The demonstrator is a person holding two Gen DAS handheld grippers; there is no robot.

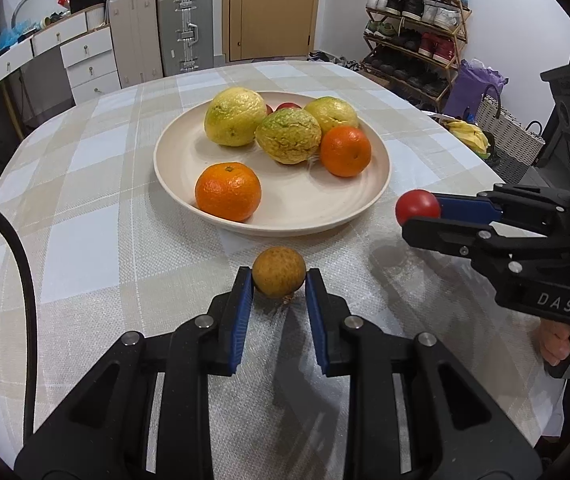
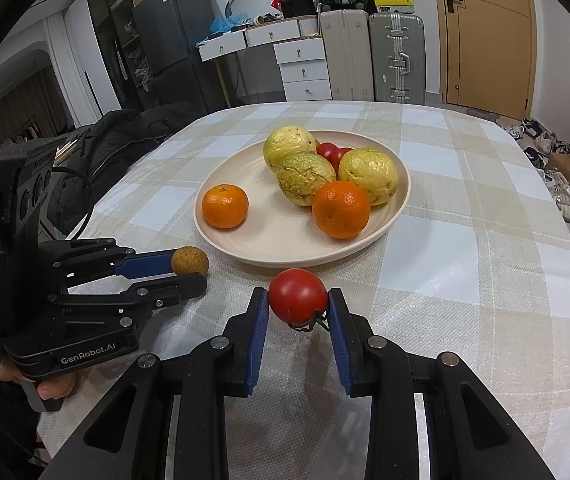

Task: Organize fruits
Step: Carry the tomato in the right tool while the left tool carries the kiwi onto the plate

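Observation:
My left gripper [image 1: 279,280] is shut on a small brown round fruit [image 1: 279,271], held just above the tablecloth in front of the plate; it also shows in the right wrist view [image 2: 190,262]. My right gripper [image 2: 297,300] is shut on a red tomato [image 2: 297,295] with its stem down, near the plate's front edge; the tomato also shows in the left wrist view [image 1: 417,207]. The cream plate [image 1: 189,152] holds three yellow-green guavas [image 1: 235,117], two oranges [image 1: 228,191] and red tomatoes [image 2: 331,152] behind the guavas.
The round table has a checked beige and white cloth [image 1: 85,208]. A black jacket [image 2: 125,136] lies at the table's left edge. Suitcases [image 1: 185,28], drawers [image 1: 85,60], a door and a shoe rack [image 1: 417,32] stand beyond the table. A bag with bananas [image 1: 469,136] sits at the right.

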